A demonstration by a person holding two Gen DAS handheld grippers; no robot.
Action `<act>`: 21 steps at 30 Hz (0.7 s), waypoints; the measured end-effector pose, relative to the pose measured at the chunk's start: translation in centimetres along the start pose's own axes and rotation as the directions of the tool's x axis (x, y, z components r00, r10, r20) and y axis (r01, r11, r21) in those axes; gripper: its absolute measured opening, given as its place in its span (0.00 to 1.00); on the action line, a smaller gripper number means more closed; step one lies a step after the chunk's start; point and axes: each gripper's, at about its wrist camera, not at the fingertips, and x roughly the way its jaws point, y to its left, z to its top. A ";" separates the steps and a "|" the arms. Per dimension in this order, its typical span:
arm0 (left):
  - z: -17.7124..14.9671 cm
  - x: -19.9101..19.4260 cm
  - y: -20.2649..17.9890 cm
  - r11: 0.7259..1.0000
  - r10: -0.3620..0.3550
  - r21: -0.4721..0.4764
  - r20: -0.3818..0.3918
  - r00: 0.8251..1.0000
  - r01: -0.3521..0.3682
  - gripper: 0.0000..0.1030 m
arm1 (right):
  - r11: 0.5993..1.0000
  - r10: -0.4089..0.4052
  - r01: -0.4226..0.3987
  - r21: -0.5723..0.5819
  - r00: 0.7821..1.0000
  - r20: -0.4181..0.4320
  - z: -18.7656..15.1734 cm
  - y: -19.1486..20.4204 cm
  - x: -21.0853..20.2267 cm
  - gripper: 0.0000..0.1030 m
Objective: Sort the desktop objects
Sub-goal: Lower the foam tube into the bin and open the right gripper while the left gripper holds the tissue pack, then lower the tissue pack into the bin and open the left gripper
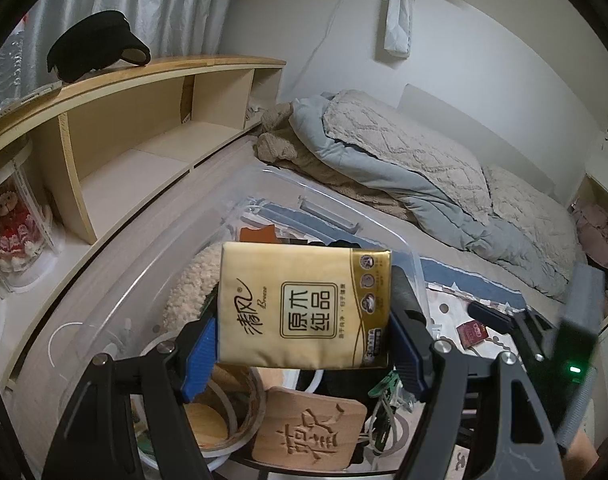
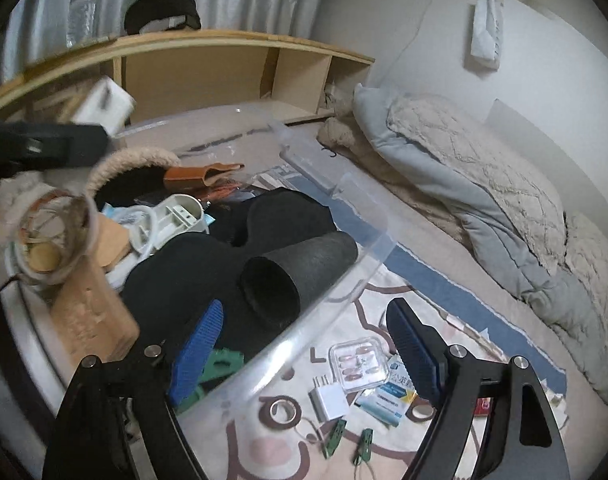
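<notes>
While my left gripper (image 1: pixel 304 344) pinches the gold tissue pack (image 1: pixel 306 306) dead centre of frame, over the clear storage bin (image 1: pixel 151 248), my right gripper (image 2: pixel 304 344) is spread wide with nothing in it, straddling the bin's rim at lower centre. Black foam tube (image 2: pixel 299 276) lies inside, just above the left pad. Stuff under the pack is mostly hidden, and the upper left of the right view is blurry.
</notes>
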 end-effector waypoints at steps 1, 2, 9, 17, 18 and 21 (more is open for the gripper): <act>0.1 0.1 0.0 1.000 -0.002 -0.004 -0.002 1.000 0.002 0.72 | 1.000 0.009 -0.009 0.007 1.000 0.004 -0.1 -0.3 -0.3 0.81; 0.3 0.3 -0.2 1.000 -0.005 -0.013 -0.006 1.000 0.005 0.72 | 1.000 0.026 -0.026 0.017 1.000 0.008 -0.4 -0.6 -1.0 0.81; 1.2 2.6 -1.6 0.997 -0.026 -0.074 -0.051 0.998 0.022 0.72 | 0.996 0.071 -0.073 0.047 0.997 0.036 -2.5 -2.8 -3.7 0.81; 4.8 4.9 -3.4 0.995 -0.048 -0.089 -0.073 0.996 0.041 0.72 | 0.991 0.101 -0.104 0.089 0.994 0.045 -4.1 -5.0 -5.2 0.81; 5.1 5.2 -3.3 0.995 -0.045 -0.095 -0.074 0.996 0.038 0.72 | 0.991 0.100 -0.105 0.089 0.994 0.053 -4.3 -5.3 -5.5 0.81; 5.4 6.6 -2.4 0.983 -0.081 -0.170 -0.083 0.993 0.066 0.72 | 0.989 0.104 -0.109 0.096 0.993 0.062 -4.8 -6.0 -6.1 0.81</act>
